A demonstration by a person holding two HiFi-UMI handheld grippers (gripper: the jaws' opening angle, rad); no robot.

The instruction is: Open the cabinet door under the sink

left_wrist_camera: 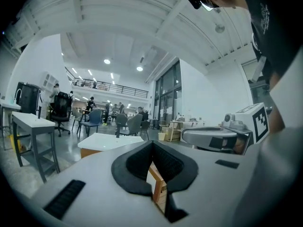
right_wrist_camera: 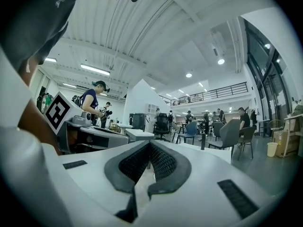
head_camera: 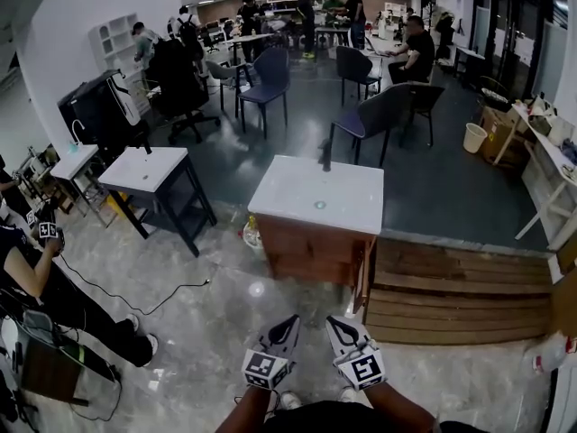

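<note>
Left claw (head_camera: 288, 323) and right claw (head_camera: 335, 323), both pinched closed on nothing, face the cabinet (head_camera: 306, 249).
Part one claw, catch the door's (head_camera: 364, 273) free edge, then swing it outward.

White shells noted on left gripper (head_camera: 288, 323) and right gripper (head_camera: 335, 325); black textured pads (left_wrist_camera: 137, 162) fitted inside; black-and-white marker cubes (head_camera: 262, 368) mounted behind; dark short-sleeved top (head_camera: 334, 418) worn
</note>
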